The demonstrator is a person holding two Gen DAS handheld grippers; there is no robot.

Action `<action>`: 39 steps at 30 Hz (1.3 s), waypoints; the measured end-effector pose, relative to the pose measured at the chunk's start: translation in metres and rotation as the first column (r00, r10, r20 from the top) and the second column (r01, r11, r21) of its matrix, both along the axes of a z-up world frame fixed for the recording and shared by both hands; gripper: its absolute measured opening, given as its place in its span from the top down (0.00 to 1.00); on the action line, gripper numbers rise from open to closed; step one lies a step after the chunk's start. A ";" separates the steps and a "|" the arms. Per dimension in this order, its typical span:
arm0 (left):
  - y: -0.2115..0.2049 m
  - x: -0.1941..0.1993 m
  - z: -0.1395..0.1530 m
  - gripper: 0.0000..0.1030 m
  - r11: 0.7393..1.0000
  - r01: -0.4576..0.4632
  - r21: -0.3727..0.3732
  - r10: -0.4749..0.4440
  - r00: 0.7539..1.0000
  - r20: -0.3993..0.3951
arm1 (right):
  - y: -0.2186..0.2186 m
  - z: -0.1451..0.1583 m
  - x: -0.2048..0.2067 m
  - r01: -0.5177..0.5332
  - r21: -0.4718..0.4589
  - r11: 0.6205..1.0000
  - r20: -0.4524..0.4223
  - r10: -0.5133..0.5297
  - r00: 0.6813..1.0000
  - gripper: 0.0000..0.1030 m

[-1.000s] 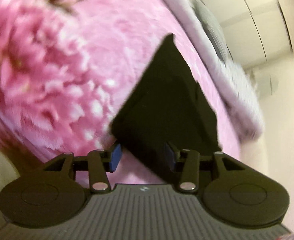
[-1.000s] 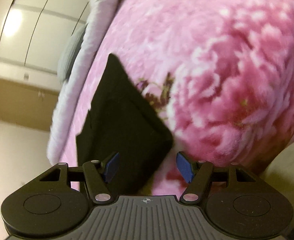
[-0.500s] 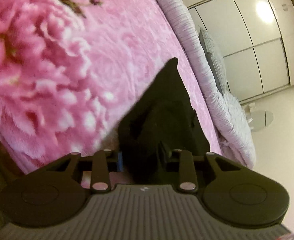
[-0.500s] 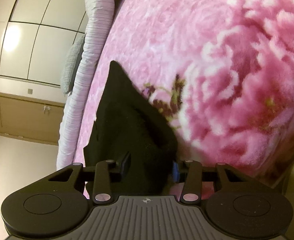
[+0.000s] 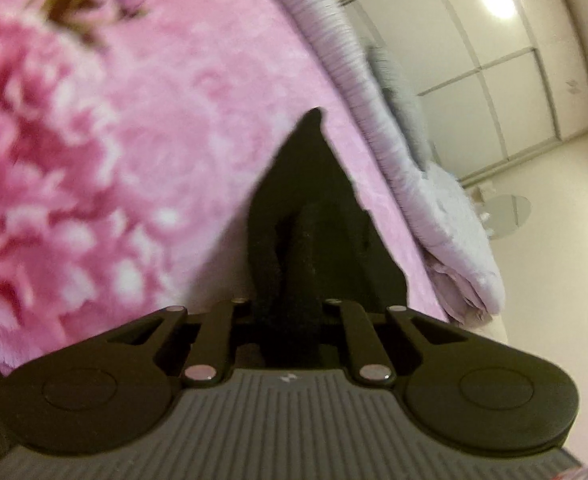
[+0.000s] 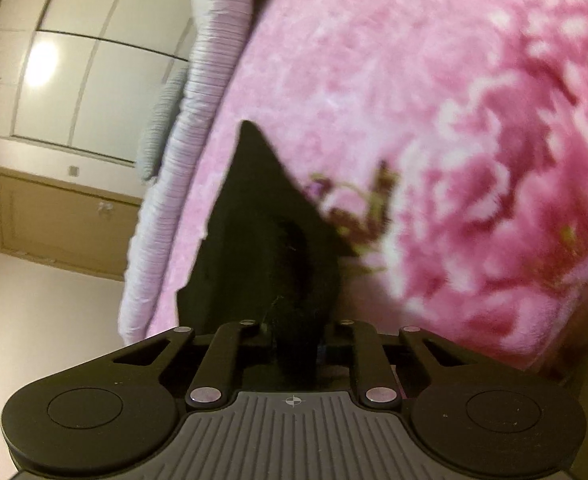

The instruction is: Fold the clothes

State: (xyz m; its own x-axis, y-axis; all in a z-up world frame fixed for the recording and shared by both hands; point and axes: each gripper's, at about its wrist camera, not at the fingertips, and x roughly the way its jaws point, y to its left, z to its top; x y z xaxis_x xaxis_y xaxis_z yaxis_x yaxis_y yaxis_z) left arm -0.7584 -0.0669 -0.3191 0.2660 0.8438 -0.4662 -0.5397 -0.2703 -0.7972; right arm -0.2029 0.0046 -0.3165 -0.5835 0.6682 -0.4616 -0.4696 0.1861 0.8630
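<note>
A black garment [image 5: 314, 208] lies flat on a pink flowered blanket [image 5: 153, 120], its far corner pointing away. In the left wrist view its near edge is bunched up between the jaws of my left gripper [image 5: 285, 312], which are closing and pinch the cloth. The right wrist view shows the same black garment [image 6: 253, 220] from its other near corner. There a fold of it is gathered between the closing jaws of my right gripper [image 6: 296, 336]. The blue pads of both grippers are hidden by the cloth.
The pink blanket [image 6: 414, 100] covers a bed. A rolled lilac quilt [image 5: 434, 200] [image 6: 197, 120] and a grey pillow [image 6: 161, 120] lie along the bed's far side. Behind them stand pale wardrobe doors [image 5: 494, 60] and a low wooden cabinet [image 6: 61, 220].
Both grippers went from wide open around the garment's near corners to pinched on it. The cloth now bunches up between each pair of jaws, and the left view has shifted slightly.
</note>
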 end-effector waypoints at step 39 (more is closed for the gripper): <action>0.078 -0.036 0.107 0.75 0.992 0.123 -0.030 -0.114 0.970 0.212 | 0.064 0.129 -0.013 -0.048 0.092 0.995 -0.075 0.055 0.996 0.79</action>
State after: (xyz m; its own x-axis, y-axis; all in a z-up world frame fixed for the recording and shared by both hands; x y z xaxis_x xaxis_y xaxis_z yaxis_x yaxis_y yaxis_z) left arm -0.7944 0.0108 -0.2122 0.4586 0.7809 -0.4242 -0.3918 -0.2508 -0.8852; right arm -0.2159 0.0689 -0.1870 -0.6496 0.6733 -0.3532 -0.4081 0.0832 0.9091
